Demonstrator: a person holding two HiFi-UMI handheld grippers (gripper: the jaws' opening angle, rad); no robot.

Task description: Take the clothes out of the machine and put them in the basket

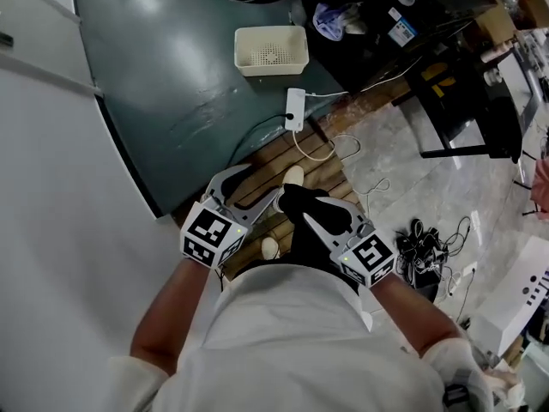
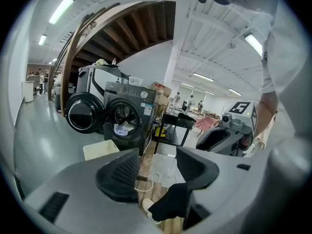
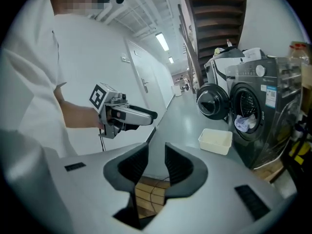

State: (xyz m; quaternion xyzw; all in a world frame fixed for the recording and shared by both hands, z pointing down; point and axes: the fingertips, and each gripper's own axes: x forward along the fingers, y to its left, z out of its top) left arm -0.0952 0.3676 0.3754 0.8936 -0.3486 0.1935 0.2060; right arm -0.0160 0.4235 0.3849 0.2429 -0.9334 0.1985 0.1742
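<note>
No legible text or labels

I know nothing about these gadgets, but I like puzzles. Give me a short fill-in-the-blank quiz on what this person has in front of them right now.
1. The clothes lie inside the washing machine, whose round door stands ____.
2. The cream basket in front of it is ____.
3. The left gripper and the right gripper each hold ____.

Missing words: open; empty; nothing.
</note>
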